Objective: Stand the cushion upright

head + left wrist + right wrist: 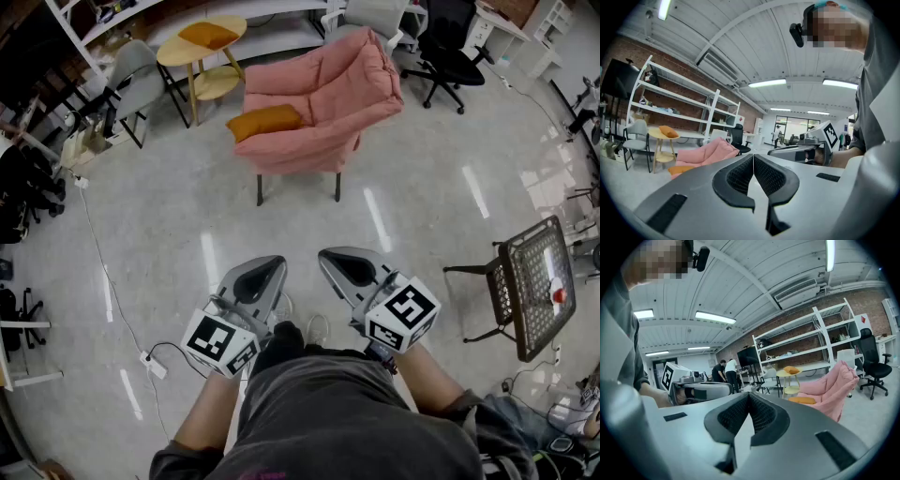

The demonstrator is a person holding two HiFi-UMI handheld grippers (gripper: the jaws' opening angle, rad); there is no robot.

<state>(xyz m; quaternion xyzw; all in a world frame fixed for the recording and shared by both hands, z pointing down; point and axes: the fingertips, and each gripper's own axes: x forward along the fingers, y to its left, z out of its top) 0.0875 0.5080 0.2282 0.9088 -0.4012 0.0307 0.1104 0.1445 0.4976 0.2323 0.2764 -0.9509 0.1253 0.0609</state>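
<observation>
Glossy grey floor (187, 244) fills the head view; the orange cushion (267, 121) lies flat on the seat of a pink armchair (328, 84) well ahead of me, while my left gripper (267, 272) and right gripper (339, 262) hover side by side, well short of it. Left gripper view — jaws pressed together, nothing between them, cushion far off at left. Right gripper view — jaws likewise together and empty, cushion distant at right.

The floor (169, 244) is shining, smooth and glossy. The pink chair (328, 94) and orange cushion (265, 121) are looking like soft cloth. The left gripper (277, 262) and right gripper (325, 254) are showing matt grey plastic, with bumpy black pads (738, 176).
</observation>
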